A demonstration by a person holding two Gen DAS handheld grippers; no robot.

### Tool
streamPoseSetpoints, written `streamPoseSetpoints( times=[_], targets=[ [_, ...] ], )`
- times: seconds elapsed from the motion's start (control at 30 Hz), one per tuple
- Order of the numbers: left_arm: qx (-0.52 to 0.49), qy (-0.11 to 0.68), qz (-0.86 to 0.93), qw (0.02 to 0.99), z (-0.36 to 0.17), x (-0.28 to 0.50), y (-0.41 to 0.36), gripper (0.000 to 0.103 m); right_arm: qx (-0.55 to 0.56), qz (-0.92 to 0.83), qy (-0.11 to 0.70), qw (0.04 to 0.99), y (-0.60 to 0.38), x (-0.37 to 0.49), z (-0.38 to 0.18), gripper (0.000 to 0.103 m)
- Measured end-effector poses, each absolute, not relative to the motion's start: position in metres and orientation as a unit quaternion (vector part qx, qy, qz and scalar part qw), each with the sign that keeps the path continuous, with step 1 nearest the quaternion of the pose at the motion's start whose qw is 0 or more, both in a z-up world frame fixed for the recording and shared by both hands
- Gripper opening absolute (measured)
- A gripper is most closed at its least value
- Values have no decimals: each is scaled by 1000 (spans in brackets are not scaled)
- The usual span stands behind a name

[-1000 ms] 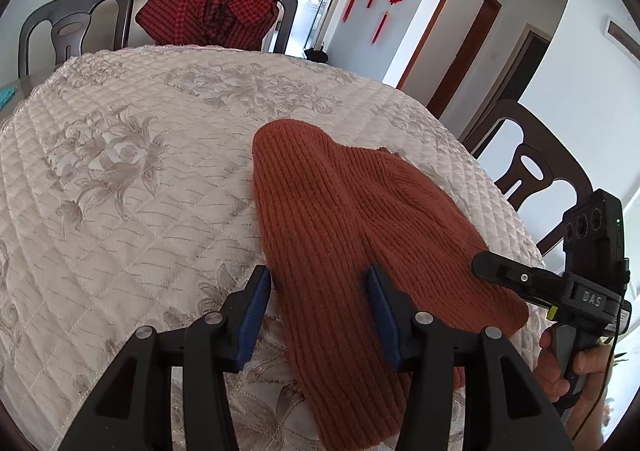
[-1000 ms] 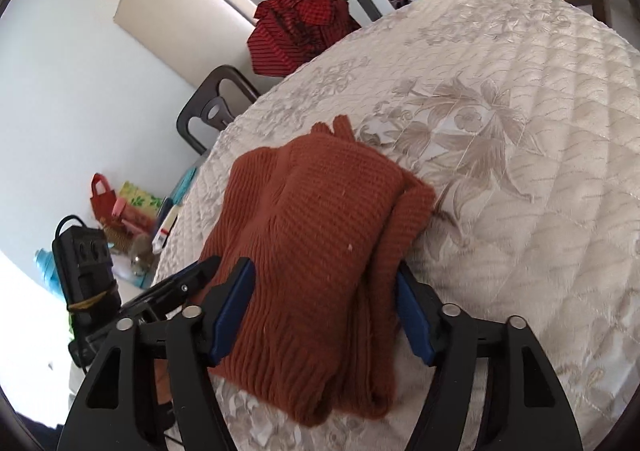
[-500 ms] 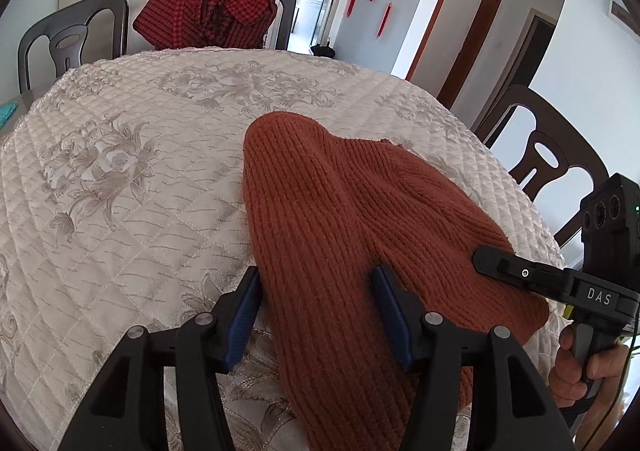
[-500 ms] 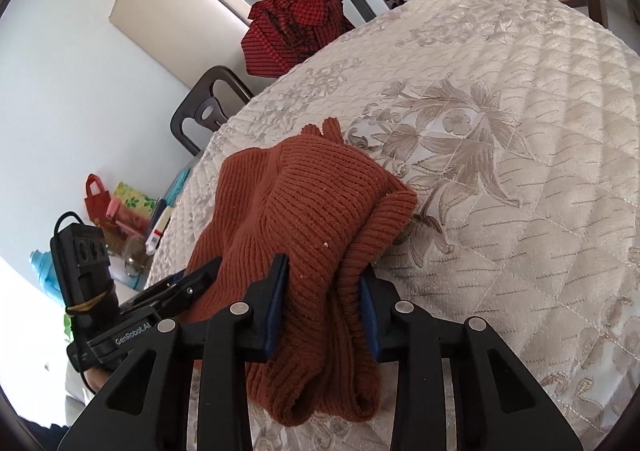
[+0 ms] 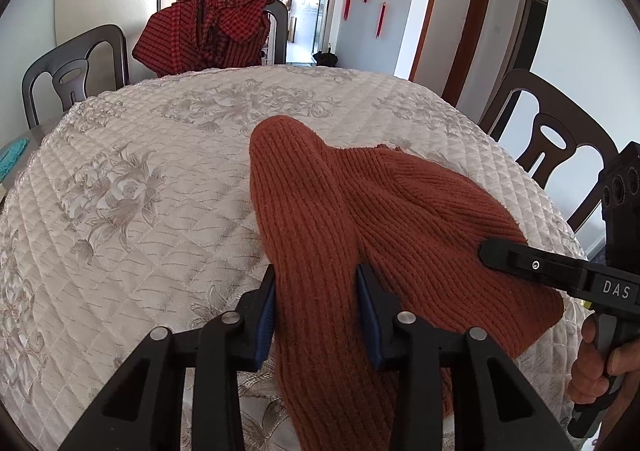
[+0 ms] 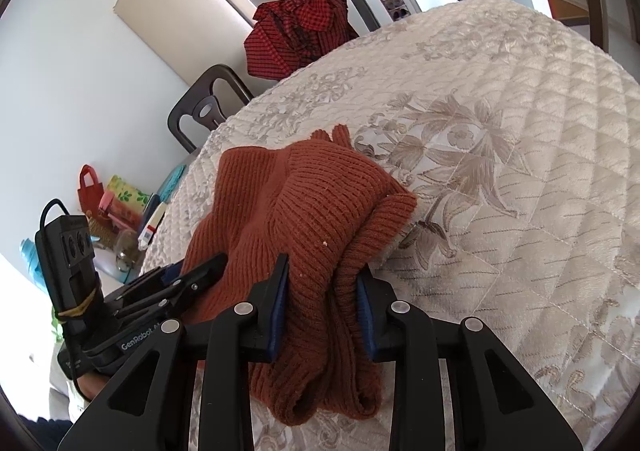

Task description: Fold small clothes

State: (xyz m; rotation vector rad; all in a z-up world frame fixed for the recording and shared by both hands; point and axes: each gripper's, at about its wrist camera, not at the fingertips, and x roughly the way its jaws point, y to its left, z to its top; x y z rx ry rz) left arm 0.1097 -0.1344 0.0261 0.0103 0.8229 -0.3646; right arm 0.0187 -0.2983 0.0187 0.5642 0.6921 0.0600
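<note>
A rust-brown ribbed knit garment lies on the quilted cream tablecloth, near the table's front edge. My left gripper is shut on one bunched end of it. My right gripper is shut on the other end, where the knit is gathered into thick folds between the blue pads. The right gripper also shows in the left wrist view, at the garment's right side. The left gripper shows in the right wrist view, at the garment's left.
A red checked garment hangs over a dark chair at the far side of the table. More dark chairs stand around the table. Bags and bottles sit on a surface left of the table.
Both grippers have closed on the knit garment, the right first, then the left. The knit has bunched up between the jaws and lifted slightly.
</note>
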Motion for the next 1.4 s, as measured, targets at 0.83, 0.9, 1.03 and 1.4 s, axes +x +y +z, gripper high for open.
streamPoseSetpoints(
  times=[0.83,0.9,1.03,1.4],
  targets=[
    [15,373,-181,910,47,87,-127,35,242,46,310,918,-274,3,45,30],
    [14,373,-179,910,46,86,-125,35,241,49,309,919,-271,4,46,30],
    [13,373,-174,911,46,87,-118,35,238,56,309,919,-264,9,48,30],
    [8,364,-139,921,53,94,-77,35,223,91,309,920,-233,38,53,30]
  ],
)
